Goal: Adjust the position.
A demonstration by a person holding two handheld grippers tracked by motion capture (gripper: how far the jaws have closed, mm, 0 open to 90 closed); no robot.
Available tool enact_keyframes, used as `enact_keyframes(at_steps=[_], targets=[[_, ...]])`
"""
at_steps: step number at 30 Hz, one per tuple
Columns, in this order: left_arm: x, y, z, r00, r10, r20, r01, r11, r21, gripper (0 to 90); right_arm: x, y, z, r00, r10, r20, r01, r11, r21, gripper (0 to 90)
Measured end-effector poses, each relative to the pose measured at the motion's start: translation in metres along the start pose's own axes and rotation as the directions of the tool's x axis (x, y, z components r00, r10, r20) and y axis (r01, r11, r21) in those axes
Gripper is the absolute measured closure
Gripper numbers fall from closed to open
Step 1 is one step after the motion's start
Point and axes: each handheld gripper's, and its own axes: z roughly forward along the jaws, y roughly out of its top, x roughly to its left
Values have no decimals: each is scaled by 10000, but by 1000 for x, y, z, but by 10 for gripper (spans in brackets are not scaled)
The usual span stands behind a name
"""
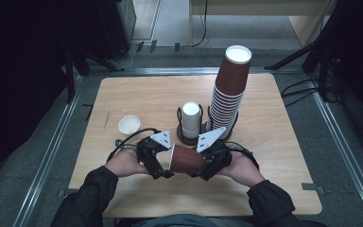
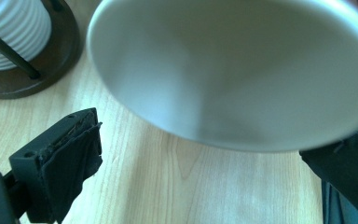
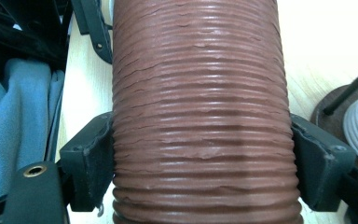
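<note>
A brown ribbed paper cup (image 1: 187, 159) lies on its side in the air above the table's front middle, its white mouth (image 2: 233, 70) turned toward my left gripper. My right gripper (image 1: 207, 165) is shut on the cup's body (image 3: 200, 70), one black pad pressing each side. At the cup's wide rim my left gripper (image 1: 163, 163) is open. In the left gripper view its fingertips (image 2: 81, 135) stand wide of the rim and apart from it.
Behind the grippers a tall stack of brown cups (image 1: 229, 92) stands in a wire holder, beside a shorter stack of white ribbed cups (image 1: 190, 119) on a dark round base (image 2: 58, 60). A small white cup (image 1: 129, 124) sits left on the wooden table (image 1: 137, 92).
</note>
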Motion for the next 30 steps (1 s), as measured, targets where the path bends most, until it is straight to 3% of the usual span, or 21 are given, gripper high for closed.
enact_keyframes(at_steps=[9,15,18,24,30], targets=[[3,-5,-9,9991,-417,91,423,9960,-783,0,-3,-5,-12,9998,30,198,-22,9992,-400,191],[2,-3,-11,9961,-735,492,807,9829,-1653,0,-4,-7,-17,9999,58,124,-49,9972,-746,191],[1,-1,-9,9961,-710,521,788,9825,-1687,0,-4,-7,-18,9999,-29,98,38,9959,-900,191],[-1,3,-9,9908,-892,1022,1101,9688,-2219,0,-2,-6,-17,9998,-167,-46,161,9938,-1098,191],[-1,6,-7,9837,-919,1547,1281,9615,-2432,0,0,-4,-15,9993,-325,-177,299,9913,-1279,191]])
